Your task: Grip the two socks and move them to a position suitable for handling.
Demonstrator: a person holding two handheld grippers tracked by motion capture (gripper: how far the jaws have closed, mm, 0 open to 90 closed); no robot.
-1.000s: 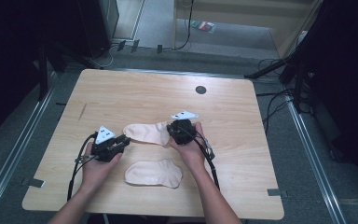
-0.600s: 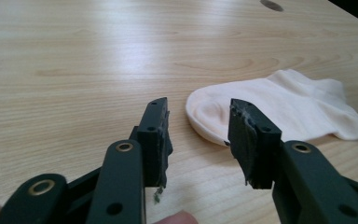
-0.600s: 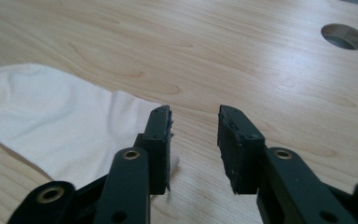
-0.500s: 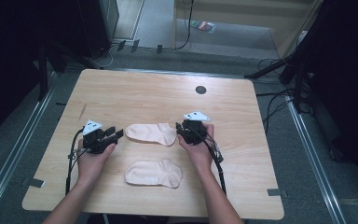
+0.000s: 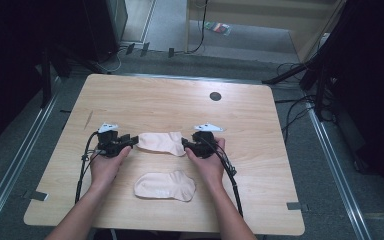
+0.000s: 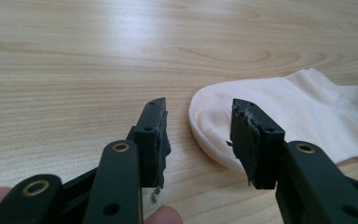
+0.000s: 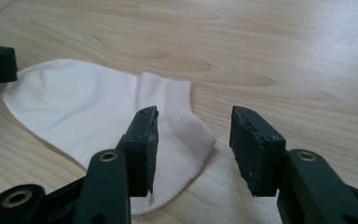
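1. Spread out now, the far sock (image 5: 160,142) lies flat mid-counter; both grippers have parted outward since a second ago.
2. That suggests it has just been laid out, perhaps for pairing with the near sock (image 5: 166,186).
3. Left gripper (image 5: 128,142) sits at its toe, right gripper (image 5: 185,145) at its cuff, fingers wide and empty.
4. Both hands rest low on the counter (image 5: 260,120), pointing inward.

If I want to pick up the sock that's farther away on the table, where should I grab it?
Probably by its two ends. The far sock lies flat and stretched sideways, so nothing sticks up in the middle. The left gripper, open, faces its rounded toe; the right gripper, open, faces its ribbed cuff. Slide a jaw low along the table from each side.
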